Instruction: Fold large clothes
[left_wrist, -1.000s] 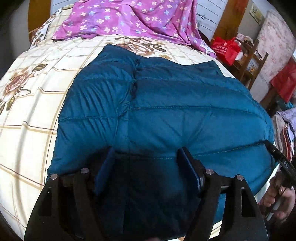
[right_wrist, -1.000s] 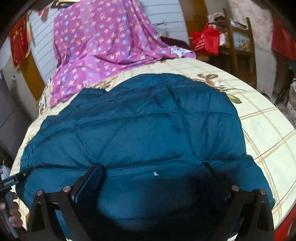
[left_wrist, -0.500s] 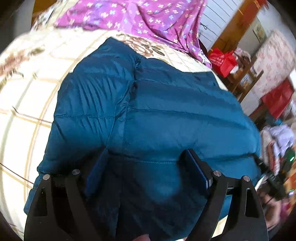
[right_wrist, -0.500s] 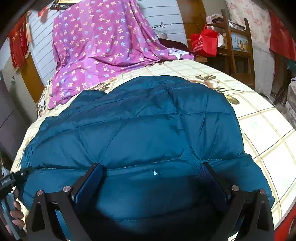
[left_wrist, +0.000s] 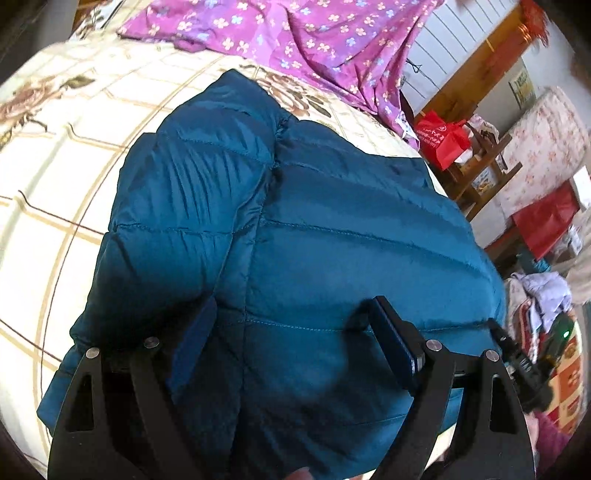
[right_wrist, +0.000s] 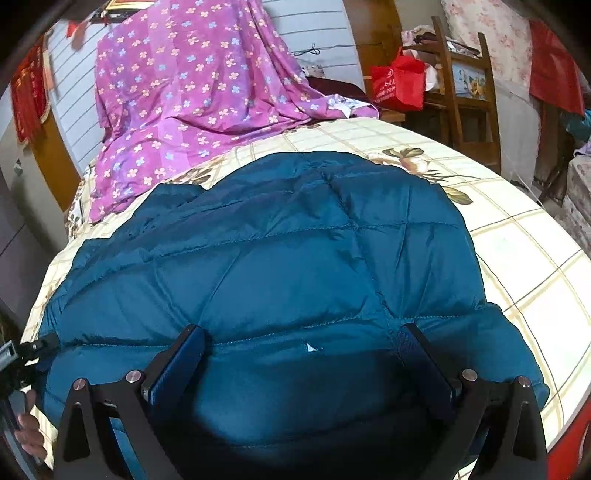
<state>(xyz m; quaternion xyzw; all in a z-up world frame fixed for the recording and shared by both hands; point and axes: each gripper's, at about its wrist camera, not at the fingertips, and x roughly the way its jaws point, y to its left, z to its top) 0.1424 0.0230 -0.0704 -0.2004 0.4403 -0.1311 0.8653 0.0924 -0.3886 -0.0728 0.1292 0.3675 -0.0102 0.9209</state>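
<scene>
Bedspread (left_wrist: 66, 155) under blue jacket (left_wrist: 332, 240)

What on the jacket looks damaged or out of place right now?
One thing: a small white fleck on the teal puffer jacket, just below a quilting seam between the right gripper's open fingers. It could be a feather poking out, lint or a tiny tear; too small to tell. Otherwise the jacket lies flat on the bed.
</scene>
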